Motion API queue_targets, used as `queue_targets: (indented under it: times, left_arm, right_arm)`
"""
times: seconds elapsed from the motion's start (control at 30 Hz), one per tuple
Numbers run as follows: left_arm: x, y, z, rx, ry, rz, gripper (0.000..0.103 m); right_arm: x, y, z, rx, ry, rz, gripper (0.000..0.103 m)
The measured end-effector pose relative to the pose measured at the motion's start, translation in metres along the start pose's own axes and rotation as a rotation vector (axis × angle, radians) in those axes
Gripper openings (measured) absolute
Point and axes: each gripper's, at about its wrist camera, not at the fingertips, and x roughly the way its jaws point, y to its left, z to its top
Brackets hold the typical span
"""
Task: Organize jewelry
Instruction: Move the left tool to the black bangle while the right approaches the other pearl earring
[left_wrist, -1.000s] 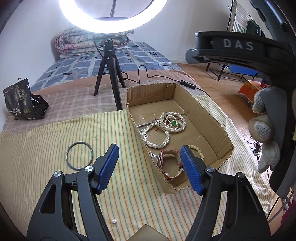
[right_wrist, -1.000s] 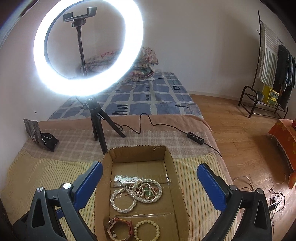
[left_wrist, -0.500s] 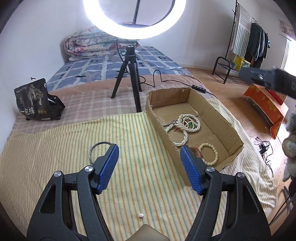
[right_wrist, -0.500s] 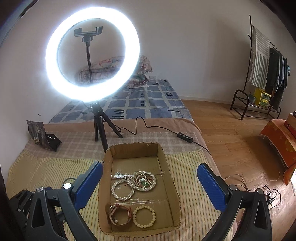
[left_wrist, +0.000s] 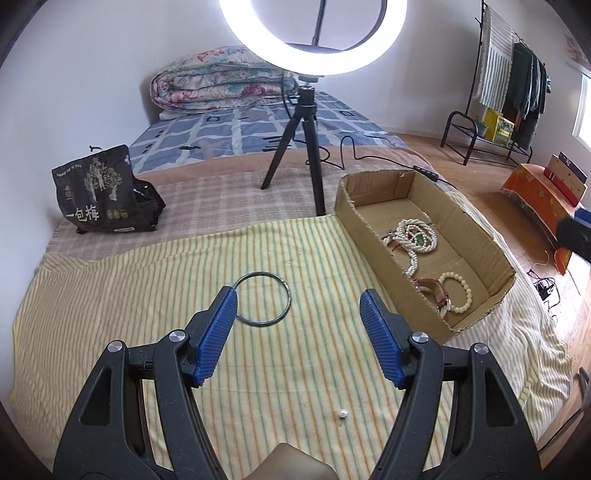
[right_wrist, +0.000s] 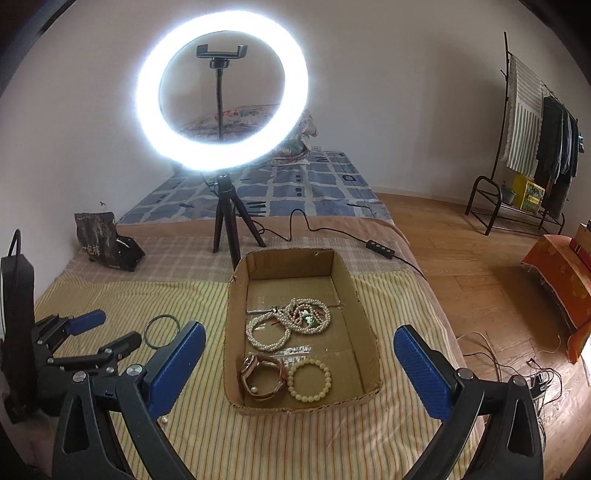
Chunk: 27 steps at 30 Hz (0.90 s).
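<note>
The left gripper (left_wrist: 297, 325) is wide open and holds nothing. It hangs over the striped yellow cloth (left_wrist: 147, 295). A thin dark ring bangle (left_wrist: 263, 299) lies flat on the cloth just past its left finger, and the near edge of the bangle is hidden behind that blue fingertip. A tiny white pearl (left_wrist: 343, 414) sits alone on the cloth, close to the camera, between the two fingers. The right gripper (right_wrist: 299, 354) is wide open too, with nothing in it. It hangs near the front of the cardboard box (right_wrist: 364, 317). The box sits on the cloth, to the right of the bangle. Inside the box, in the middle, is a pile of white pearl necklaces (right_wrist: 288, 325) with a bit of green in it. Nearer the front lie a brown watch (right_wrist: 262, 374) and a cream bead bracelet (right_wrist: 309, 378), side by side and just touching. Behind the box stands a bright ring light (right_wrist: 221, 92) on a small black tripod. A black snack bag (left_wrist: 105, 192) stands far off to the left, near the wall
</note>
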Motion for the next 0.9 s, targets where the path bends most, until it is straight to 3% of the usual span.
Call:
queue_targets:
  times: [0.4, 0.57, 0.9]
  left_arm:
    - [0.007, 0.02, -0.007, -0.005, 0.017, 0.029, 0.071]
    - [0.018, 0.03, -0.008, -0.015, 0.055, 0.02, 0.071]
    - [0.051, 0.055, -0.014, -0.099, 0.151, -0.033, 0.071]
  right_arm:
    - [-0.002, 0.029, -0.042, 0.026, 0.055, 0.111, 0.103]
    - [0.003, 0.052, -0.059, -0.041, 0.053, 0.142, 0.103]
    - [0.03, 0.098, -0.091, -0.149, 0.139, 0.214, 0.103]
